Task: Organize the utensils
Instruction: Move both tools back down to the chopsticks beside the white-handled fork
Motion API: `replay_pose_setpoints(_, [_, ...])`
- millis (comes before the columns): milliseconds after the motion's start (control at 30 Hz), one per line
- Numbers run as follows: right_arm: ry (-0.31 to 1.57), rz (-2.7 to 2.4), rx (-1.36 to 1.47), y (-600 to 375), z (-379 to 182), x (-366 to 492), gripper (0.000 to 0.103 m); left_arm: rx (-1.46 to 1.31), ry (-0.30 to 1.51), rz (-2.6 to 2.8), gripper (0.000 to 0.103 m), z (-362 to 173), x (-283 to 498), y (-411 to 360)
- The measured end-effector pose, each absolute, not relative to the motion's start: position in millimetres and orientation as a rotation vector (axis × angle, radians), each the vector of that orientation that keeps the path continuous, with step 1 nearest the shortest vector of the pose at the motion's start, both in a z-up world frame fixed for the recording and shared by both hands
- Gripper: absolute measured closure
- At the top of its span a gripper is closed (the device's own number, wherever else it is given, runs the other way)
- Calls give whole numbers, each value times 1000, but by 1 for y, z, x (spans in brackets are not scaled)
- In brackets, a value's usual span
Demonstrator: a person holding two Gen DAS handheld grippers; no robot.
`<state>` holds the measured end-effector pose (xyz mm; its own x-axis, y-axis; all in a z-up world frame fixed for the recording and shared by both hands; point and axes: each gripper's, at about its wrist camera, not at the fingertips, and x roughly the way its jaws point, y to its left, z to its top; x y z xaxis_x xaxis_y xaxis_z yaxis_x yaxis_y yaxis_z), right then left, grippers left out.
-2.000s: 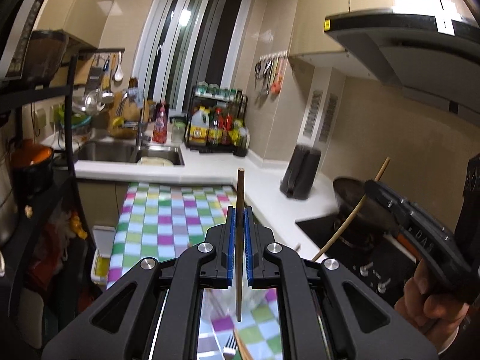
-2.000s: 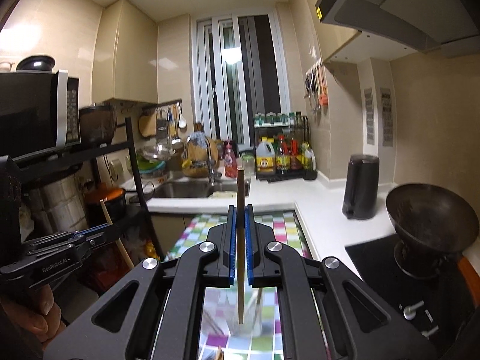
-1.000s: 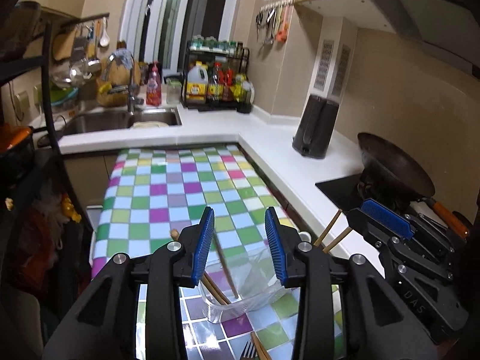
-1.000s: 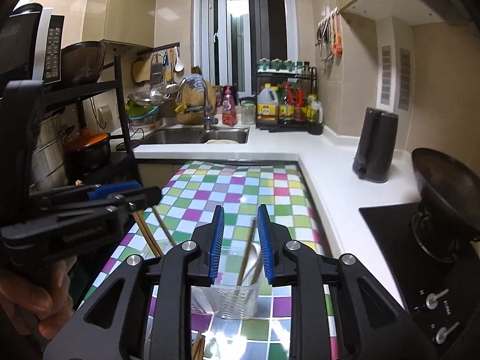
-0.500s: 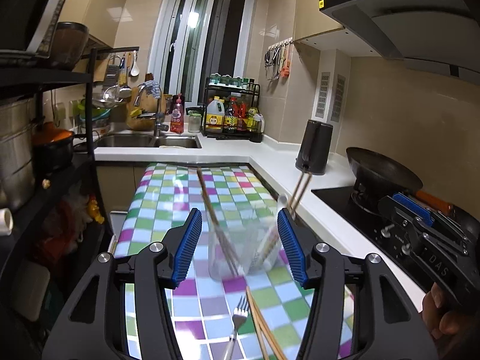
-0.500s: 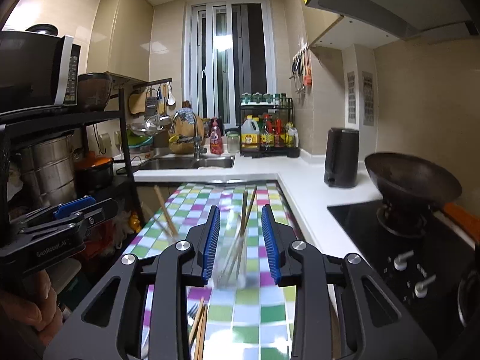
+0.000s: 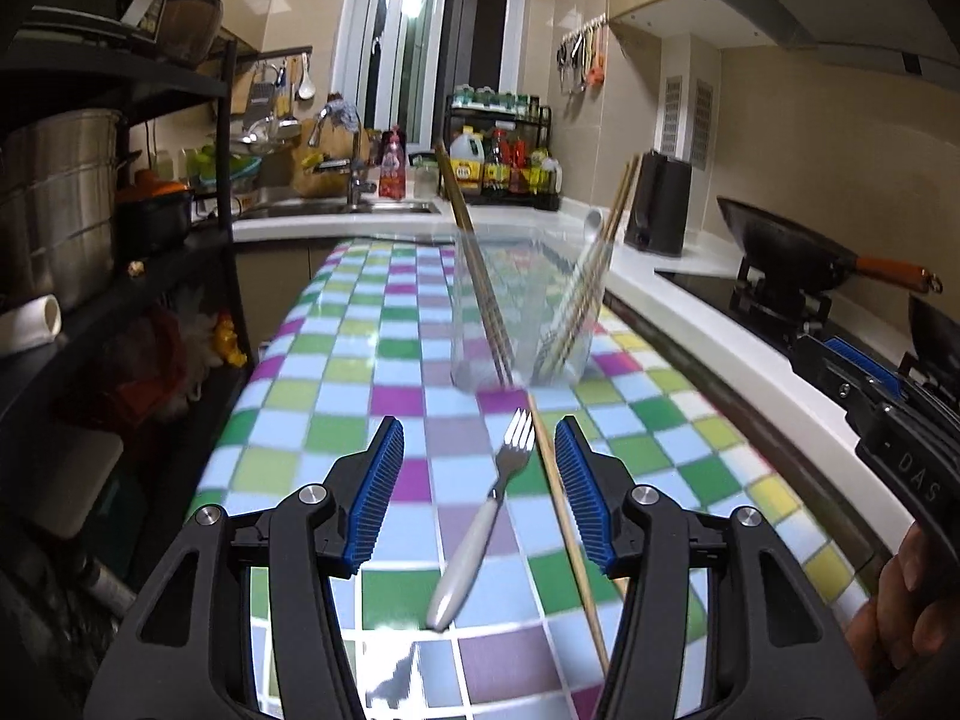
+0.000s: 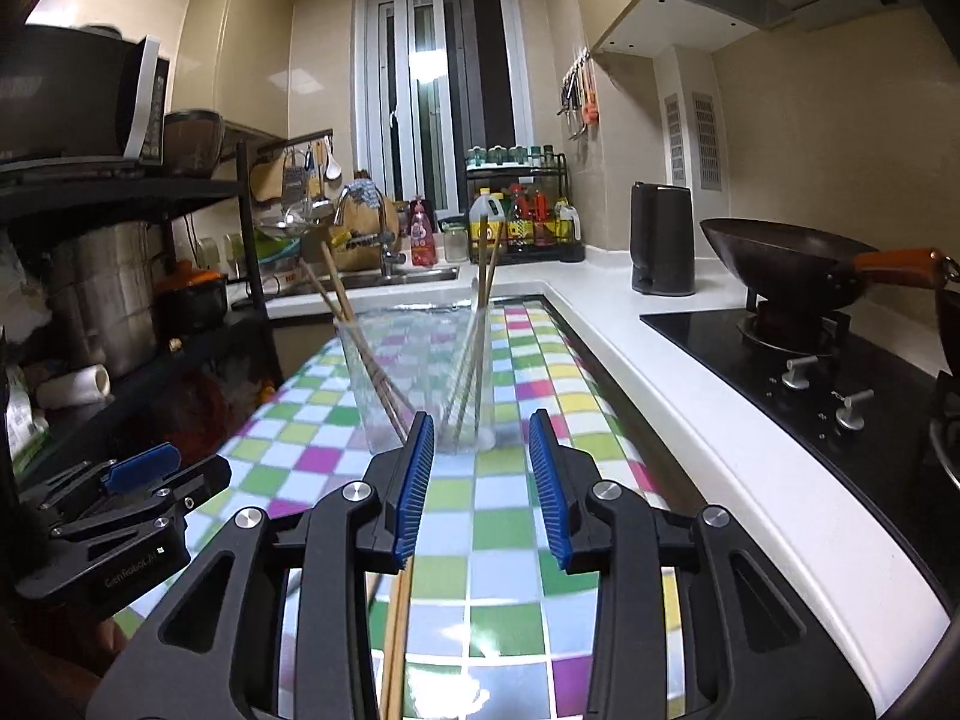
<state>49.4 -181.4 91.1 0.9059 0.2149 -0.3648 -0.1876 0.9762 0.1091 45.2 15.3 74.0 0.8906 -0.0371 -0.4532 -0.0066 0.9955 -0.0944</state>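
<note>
A clear plastic cup point(image 7: 528, 306) stands on the checkered table point(image 7: 336, 396) and holds several wooden chopsticks point(image 7: 480, 276); it also shows in the right wrist view point(image 8: 420, 378). A fork point(image 7: 480, 528) with a white handle and a loose chopstick point(image 7: 564, 522) lie on the table in front of the cup. My left gripper point(image 7: 480, 492) is open and empty, low over the fork. My right gripper point(image 8: 480, 480) is open and empty, just short of the cup, with loose chopsticks point(image 8: 399, 630) under it.
A white counter point(image 8: 660, 372) runs along the table's right side, with a black kettle point(image 8: 660, 246), a stove point(image 8: 810, 360) and a wok point(image 8: 780, 264). A black shelf rack point(image 7: 120, 210) with pots stands at the left. A sink point(image 7: 342, 207) and bottles are at the back.
Both grippers let their chopsticks go into the cup and opened. Both have since drawn back and dropped low over the table; the left one now hangs over the fork.
</note>
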Motion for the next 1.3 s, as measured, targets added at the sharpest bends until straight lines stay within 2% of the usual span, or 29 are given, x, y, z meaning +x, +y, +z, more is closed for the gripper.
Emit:
replay_pose_setpoints(167, [500,241,79,-175,60,47,69,-127,554,-8,69,45,41,22])
replay_pose_setpoints(267, [548,264,95,-172,42,46,70,-151,606,5,74,31,42,26])
replay_pose_setpoints(467, [636,320,92,-156,11,46,81,-142,606,-22,74,27,33,19])
replay_pose_setpoints(600, [684,349,95,-149,-2,47,84,-158,625,-31,75,22,32,18])
replay_pose_setpoints(1167, [752,347,43,-139,-18,47,87,-170,679,-83,75,12,36,12])
replay_pose_setpoints(1300, [749,324,57,-142,-18,48,97,-188,707,-125,75,7,37,4])
